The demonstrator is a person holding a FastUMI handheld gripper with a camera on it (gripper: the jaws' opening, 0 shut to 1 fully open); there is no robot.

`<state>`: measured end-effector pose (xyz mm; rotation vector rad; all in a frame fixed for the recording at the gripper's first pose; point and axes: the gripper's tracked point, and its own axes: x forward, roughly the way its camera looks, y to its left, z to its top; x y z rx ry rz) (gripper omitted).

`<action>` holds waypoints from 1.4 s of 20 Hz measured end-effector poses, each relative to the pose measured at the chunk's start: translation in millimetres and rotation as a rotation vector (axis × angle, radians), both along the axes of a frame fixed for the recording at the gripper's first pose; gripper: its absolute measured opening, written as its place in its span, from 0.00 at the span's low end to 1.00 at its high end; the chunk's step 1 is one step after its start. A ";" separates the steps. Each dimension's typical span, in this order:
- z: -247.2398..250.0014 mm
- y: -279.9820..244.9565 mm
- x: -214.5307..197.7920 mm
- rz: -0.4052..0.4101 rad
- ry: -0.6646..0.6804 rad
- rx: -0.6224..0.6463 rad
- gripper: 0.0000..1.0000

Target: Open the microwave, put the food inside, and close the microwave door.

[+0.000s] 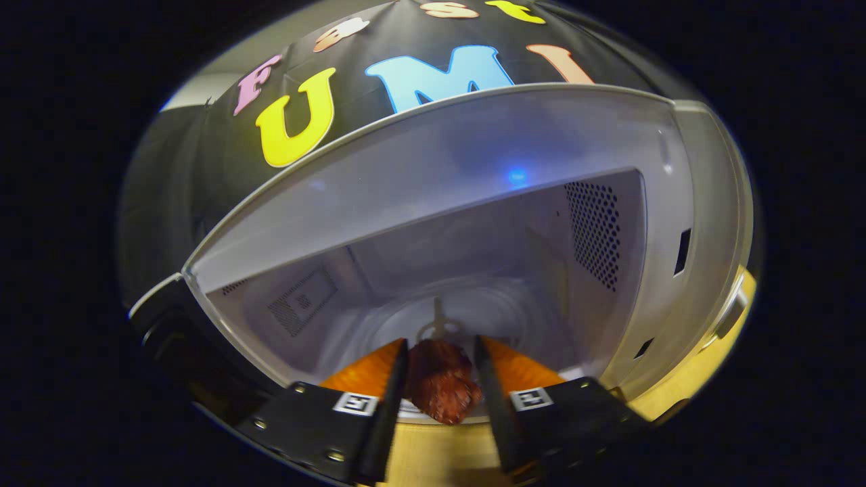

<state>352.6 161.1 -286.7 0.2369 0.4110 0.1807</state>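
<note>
A reddish-brown piece of food (pixel 443 382) sits between my two fingers, and both press on its sides. My gripper (pixel 441 355) is shut on it at the mouth of the open microwave (pixel 473 169). The white cavity lies straight ahead, with the glass turntable (pixel 473 308) on its floor just beyond the fingertips. The food hangs over the cavity's front sill. The microwave door (pixel 169 331) stands swung open to the left, dark and seen edge-on.
The microwave rests on a light wooden tabletop (pixel 683 379), which appears below the fingers and to the right. A perforated vent panel (pixel 595 233) covers the cavity's right wall. The front frame (pixel 703 223) on the right carries latch slots.
</note>
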 end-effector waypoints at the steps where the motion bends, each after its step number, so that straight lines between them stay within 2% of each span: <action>1: 1.5 -0.8 0.5 -0.007 -0.016 -0.040 0.76; 2: 6.7 -1.7 -1.4 -0.006 -0.037 -0.072 0.99; 6: 26.2 11.0 -24.9 0.069 -0.070 -0.121 1.00; 11: 67.5 18.9 -76.6 0.126 -0.124 -0.129 1.00; 21: 176.0 45.6 -214.9 0.233 -0.280 -0.072 0.99; 24: 192.8 68.5 -255.2 0.285 -0.293 -0.029 0.99; 28: 208.9 111.1 -308.5 0.395 -0.304 0.010 0.99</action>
